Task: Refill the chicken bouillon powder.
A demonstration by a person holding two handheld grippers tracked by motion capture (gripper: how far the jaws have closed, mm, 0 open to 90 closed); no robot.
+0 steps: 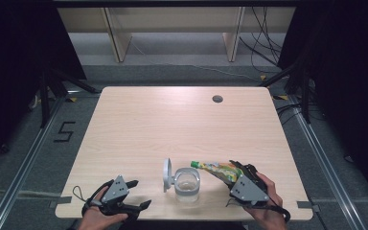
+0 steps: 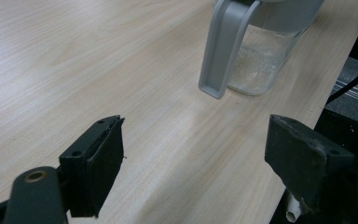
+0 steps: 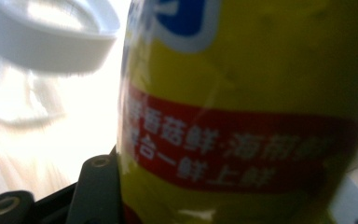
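At the near edge of the table [image 1: 139, 120], the left gripper [image 1: 135, 195] rests low on the wood in the person's left hand [image 1: 96, 218], its 2 jaws spread wide with nothing between them; in the left gripper view the black pads [image 2: 103, 158] stand well apart over bare tabletop. On the other side, the right hand [image 1: 268, 211] holds the right gripper [image 1: 236, 170], whose jaws are clamped on a yellow packet [image 1: 219, 169]. The packet is tilted, with its green top end pointing toward the left and hanging just over the rim of the jar [image 1: 187, 184]. In the right gripper view the packet [image 3: 242, 112] sits very close, yellow with a red band of white lettering and a blue patch above, and the jar's rim [image 3: 51, 32] shows blurred at the upper left. The jar stands upright between the 2 grippers, near the front edge, clear-walled with a grey collar. Its grey lid [image 1: 166, 175] is swung open and stands on edge at the jar's left side; in the left gripper view it hangs down beside the glass [image 2: 221, 51]. Farther back the tabletop is bare wood, with a small round hole [image 1: 217, 98] near the far edge.
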